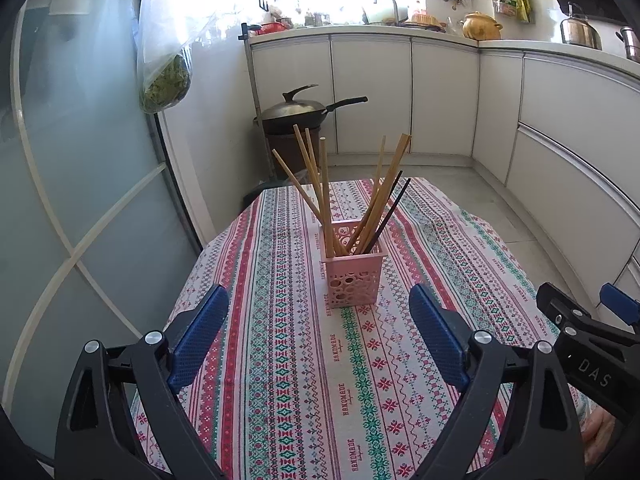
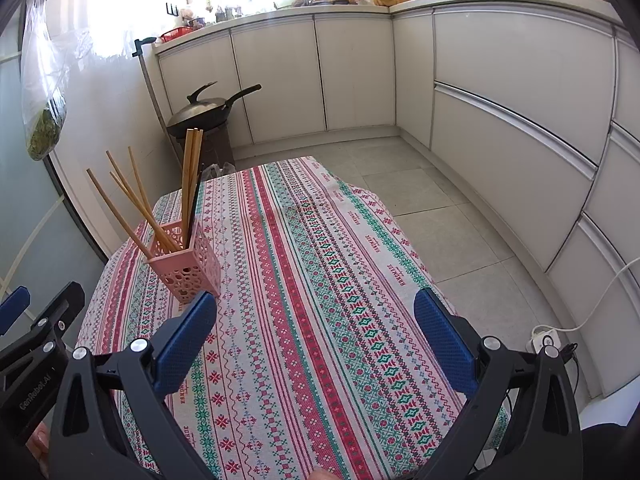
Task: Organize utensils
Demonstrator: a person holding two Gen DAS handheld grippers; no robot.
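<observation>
A pink perforated holder (image 1: 353, 276) stands upright on the patterned tablecloth (image 1: 280, 360). It holds several wooden chopsticks (image 1: 324, 192) and two dark ones (image 1: 390, 210), all leaning outward. My left gripper (image 1: 319, 312) is open and empty, a little short of the holder. In the right wrist view the holder (image 2: 188, 270) stands at the left with its chopsticks (image 2: 188, 184). My right gripper (image 2: 315, 320) is open and empty over the cloth (image 2: 320, 280), to the right of the holder. Each gripper's body shows at the edge of the other's view.
A wok with a lid (image 1: 296, 110) sits on a dark stand beyond the table's far end. White cabinets (image 2: 500, 100) run along the back and right. A bag of greens (image 1: 164, 88) hangs at the left. A power strip (image 2: 542, 338) lies on the floor.
</observation>
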